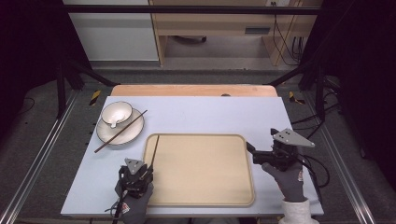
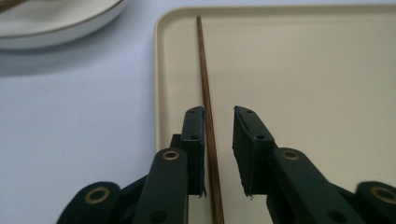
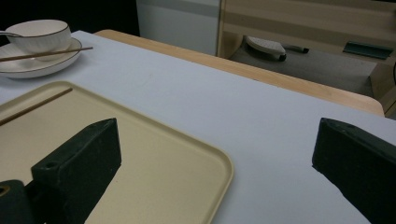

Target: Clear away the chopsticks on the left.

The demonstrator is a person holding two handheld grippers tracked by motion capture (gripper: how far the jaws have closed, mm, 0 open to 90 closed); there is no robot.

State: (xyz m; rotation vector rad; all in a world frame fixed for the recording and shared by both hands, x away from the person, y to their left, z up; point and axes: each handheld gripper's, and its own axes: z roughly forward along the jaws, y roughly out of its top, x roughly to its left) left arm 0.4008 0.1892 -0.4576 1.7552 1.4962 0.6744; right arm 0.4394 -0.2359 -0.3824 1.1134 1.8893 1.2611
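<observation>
The thin dark-brown wooden chopstick (image 2: 204, 88) shows fine lengthwise grain and a dull sheen. It lies in the beige plastic tray (image 2: 303, 70), which looks smooth and matt. The white glazed plate (image 2: 60, 23) is glossy, with a dark rim line. The pale blue counter (image 1: 210, 116) looks matt and even. The left gripper (image 2: 218, 140) is matt black plastic with brass-coloured rivets.

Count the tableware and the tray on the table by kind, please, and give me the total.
Chopsticks: 2 (one in the tray, one across the plate)
Bowl: 1
Spoon: 1
Plate: 1
Tray: 1
Total: 6
</observation>
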